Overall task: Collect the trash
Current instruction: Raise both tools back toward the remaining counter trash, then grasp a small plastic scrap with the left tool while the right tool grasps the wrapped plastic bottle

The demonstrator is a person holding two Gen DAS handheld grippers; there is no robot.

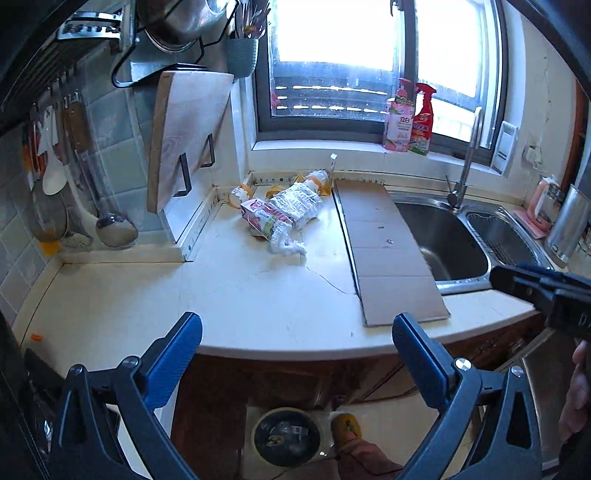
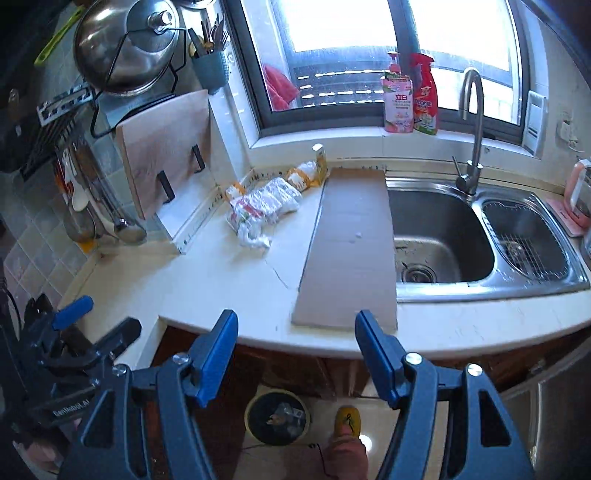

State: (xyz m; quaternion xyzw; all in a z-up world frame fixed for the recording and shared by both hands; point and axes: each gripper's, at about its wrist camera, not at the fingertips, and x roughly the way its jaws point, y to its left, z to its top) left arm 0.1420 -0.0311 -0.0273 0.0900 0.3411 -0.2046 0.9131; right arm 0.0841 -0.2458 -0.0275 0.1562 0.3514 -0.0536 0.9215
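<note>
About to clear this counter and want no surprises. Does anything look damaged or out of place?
Yes. A crack runs across the countertop beside the cardboard sheet, which partly overhangs the sink. Crumpled wrappers are heaped in the back corner.

Daylight is pouring through the window, blowing its panes out to white. The counter is catching soft, even light, while the floor below is lying dimmer. Fisheye bending is curving every edge, and the corners are fading into black vignette.
</note>
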